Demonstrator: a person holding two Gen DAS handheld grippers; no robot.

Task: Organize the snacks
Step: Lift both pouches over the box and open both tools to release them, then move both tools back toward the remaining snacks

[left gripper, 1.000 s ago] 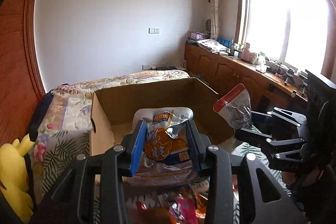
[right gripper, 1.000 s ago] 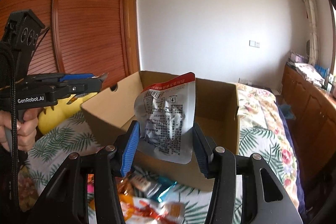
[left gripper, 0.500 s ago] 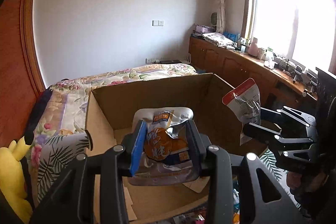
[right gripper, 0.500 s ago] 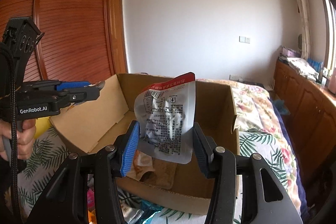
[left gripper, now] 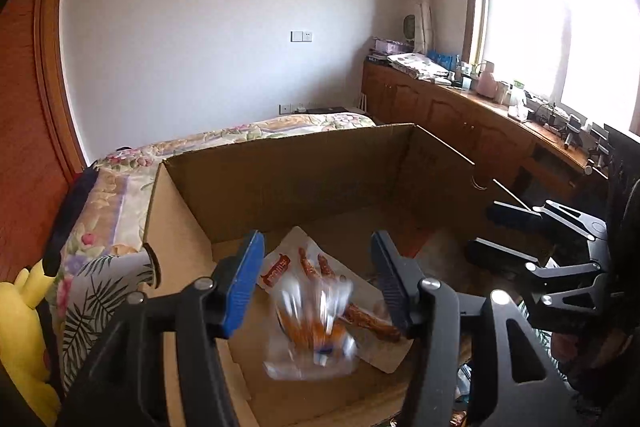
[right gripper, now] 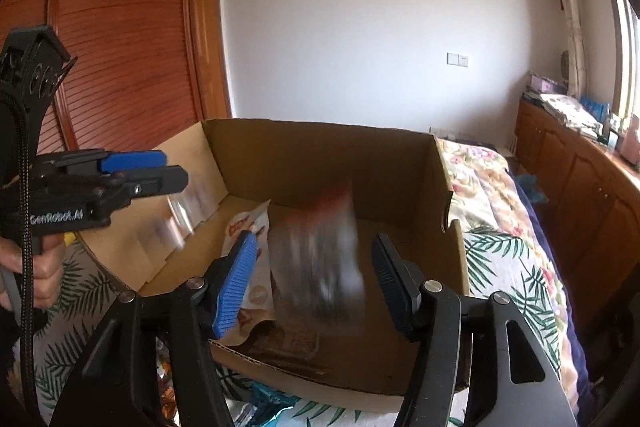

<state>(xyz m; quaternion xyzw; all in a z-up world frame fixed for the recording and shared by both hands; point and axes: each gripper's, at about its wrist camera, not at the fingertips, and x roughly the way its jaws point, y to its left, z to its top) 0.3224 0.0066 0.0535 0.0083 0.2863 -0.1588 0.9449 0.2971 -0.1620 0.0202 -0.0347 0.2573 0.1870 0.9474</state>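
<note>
An open cardboard box [left gripper: 280, 183] stands on the bed; it also shows in the right wrist view [right gripper: 320, 163]. My left gripper [left gripper: 318, 285] is open above the box, and an orange snack bag [left gripper: 312, 331] falls blurred between its jaws. My right gripper [right gripper: 312, 285] is open above the box, and a silver and red snack bag [right gripper: 320, 259] falls blurred between its jaws. A white snack pack [left gripper: 296, 263] lies flat on the box floor. The left gripper also shows at left in the right wrist view [right gripper: 160, 171].
The bed with a floral cover [right gripper: 500, 227] holds the box. Loose snack packs [right gripper: 264, 411] lie by the box's near wall. A yellow plush toy [left gripper: 20, 323] sits at left. Wooden cabinets [left gripper: 460, 119] run under the window, and a wooden wardrobe [right gripper: 120, 47] stands at left.
Both grippers moved forward over the box and opened. The orange bag and the silver and red bag left the jaws and are dropping into the box.
</note>
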